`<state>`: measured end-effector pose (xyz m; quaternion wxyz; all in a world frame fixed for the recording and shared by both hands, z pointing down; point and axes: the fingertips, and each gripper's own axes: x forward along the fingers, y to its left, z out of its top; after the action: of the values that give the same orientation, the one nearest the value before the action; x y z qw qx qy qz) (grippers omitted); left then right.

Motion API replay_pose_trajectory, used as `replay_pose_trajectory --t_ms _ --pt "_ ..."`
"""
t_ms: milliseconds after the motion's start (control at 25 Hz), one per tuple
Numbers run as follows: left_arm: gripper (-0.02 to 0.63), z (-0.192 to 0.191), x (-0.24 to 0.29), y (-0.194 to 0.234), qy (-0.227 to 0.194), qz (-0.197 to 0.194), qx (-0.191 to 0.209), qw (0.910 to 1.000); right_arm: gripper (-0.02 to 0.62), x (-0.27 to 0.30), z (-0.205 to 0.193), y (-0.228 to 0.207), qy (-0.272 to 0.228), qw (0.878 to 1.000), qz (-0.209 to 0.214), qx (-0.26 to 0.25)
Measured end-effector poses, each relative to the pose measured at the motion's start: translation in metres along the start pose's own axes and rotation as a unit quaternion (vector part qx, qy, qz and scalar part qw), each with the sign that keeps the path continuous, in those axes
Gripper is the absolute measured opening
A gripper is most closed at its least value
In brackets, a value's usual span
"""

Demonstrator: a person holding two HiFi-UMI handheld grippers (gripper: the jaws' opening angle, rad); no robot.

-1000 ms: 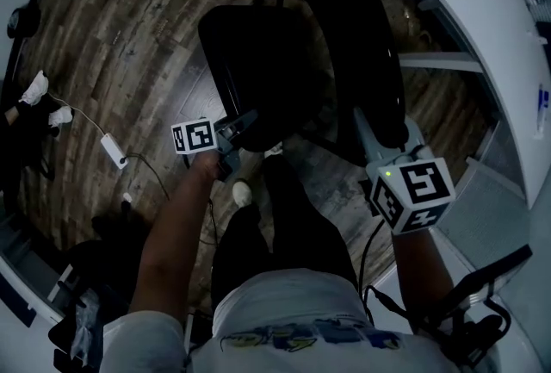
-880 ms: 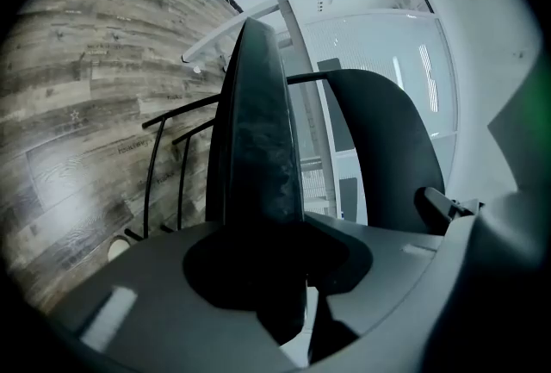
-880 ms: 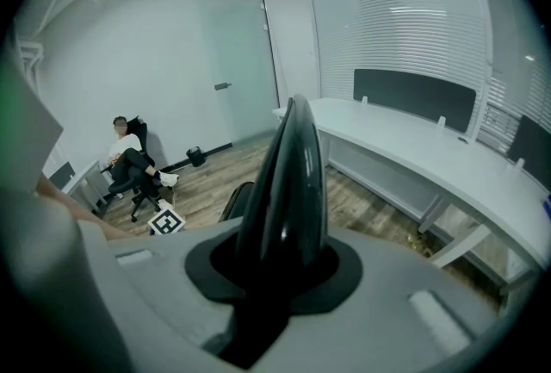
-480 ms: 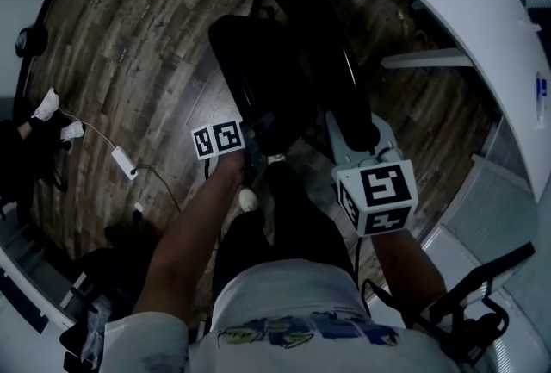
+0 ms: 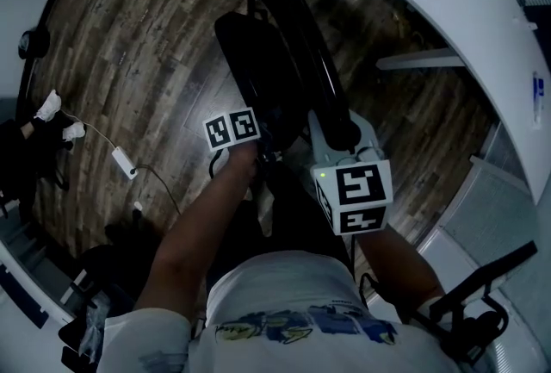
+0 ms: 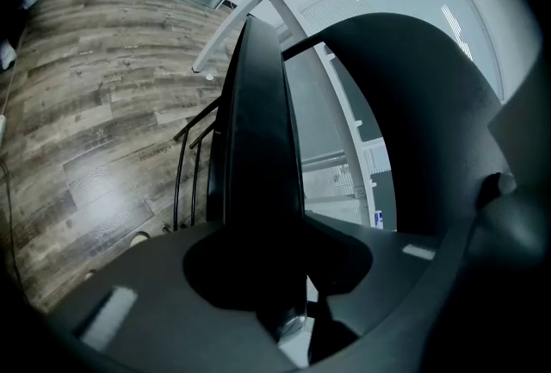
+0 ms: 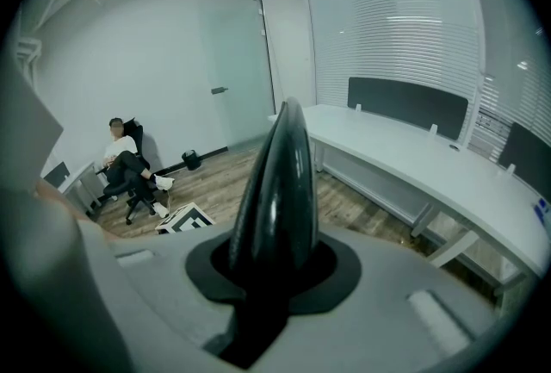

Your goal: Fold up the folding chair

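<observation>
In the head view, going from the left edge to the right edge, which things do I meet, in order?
White shoes → power adapter on the floor → left gripper → right gripper (both shut on the black chair) → white desk.

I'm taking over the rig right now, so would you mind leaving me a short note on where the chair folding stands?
Left gripper: shut on the edge of the seat.
Right gripper: shut on the edge of the backrest.
Chair: on the wood floor in front of the person, beside the white desk.
Done: seat swung up close to the backrest, with a narrow gap between them.
Left: press the two together until flat, then probably set the chair aside.
</observation>
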<state>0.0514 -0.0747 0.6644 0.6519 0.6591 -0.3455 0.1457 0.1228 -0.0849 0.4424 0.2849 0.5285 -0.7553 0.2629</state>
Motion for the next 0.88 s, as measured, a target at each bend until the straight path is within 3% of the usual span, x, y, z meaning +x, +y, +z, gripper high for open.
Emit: replay_pose_trajectory --t_ms 880 --pt "0.124 0.002 0.033 -0.017 0.011 0.059 0.003 0.9982 0.071 0.012 -0.001 0.016 -0.006 1.000 -0.012 -0.010"
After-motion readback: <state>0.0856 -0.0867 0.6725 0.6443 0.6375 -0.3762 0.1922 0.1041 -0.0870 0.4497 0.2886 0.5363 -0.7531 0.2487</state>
